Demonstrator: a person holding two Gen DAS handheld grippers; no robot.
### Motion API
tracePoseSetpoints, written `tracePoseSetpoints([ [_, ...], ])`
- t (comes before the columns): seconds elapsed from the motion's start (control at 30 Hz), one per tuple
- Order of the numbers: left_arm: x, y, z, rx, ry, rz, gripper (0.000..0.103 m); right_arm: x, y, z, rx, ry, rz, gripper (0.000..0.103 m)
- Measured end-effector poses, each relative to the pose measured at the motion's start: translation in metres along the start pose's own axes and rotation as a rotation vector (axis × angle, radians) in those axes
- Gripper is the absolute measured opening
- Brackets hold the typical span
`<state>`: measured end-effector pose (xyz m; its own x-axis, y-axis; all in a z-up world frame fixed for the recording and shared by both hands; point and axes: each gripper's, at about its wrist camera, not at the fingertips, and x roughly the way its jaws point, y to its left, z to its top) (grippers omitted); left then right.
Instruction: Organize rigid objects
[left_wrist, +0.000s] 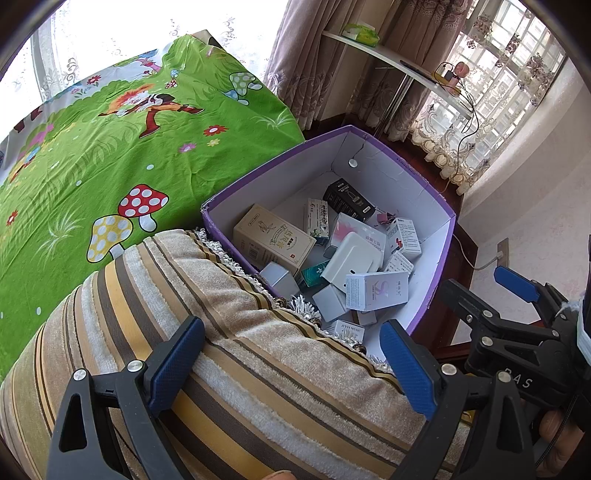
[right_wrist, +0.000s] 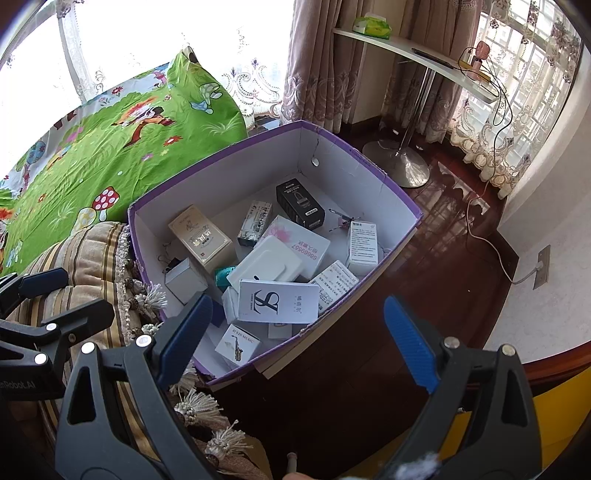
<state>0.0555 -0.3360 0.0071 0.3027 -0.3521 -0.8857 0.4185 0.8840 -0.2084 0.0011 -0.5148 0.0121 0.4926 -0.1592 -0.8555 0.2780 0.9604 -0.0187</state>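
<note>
Both grippers are spread wide and empty. The purple box (right_wrist: 380, 177) of small cartons lies just ahead of the right gripper (right_wrist: 295, 321), nearer it than the left gripper (left_wrist: 291, 354), which hovers over a striped cushion (left_wrist: 221, 369).

Left gripper (left_wrist: 295, 363): jaws spread wide, nothing between the blue pads (left_wrist: 176, 363). Right gripper (right_wrist: 299, 341): likewise wide apart, empty, blue pads (right_wrist: 410, 345) clear. The two sit side by side, near each other; each shows at the edge of the other's view. A fingertip (left_wrist: 557, 430) shows at the right gripper's handle in the left wrist view.
</note>
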Motion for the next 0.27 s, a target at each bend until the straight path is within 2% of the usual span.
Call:
tracePoseSetpoints([
  [0.27, 0.0025, -0.0029, -0.0004, 0.038, -0.007, -0.009, 0.1, 0.0008, 0.0003, -0.0021, 0.003, 0.005, 0.004, 0.095],
])
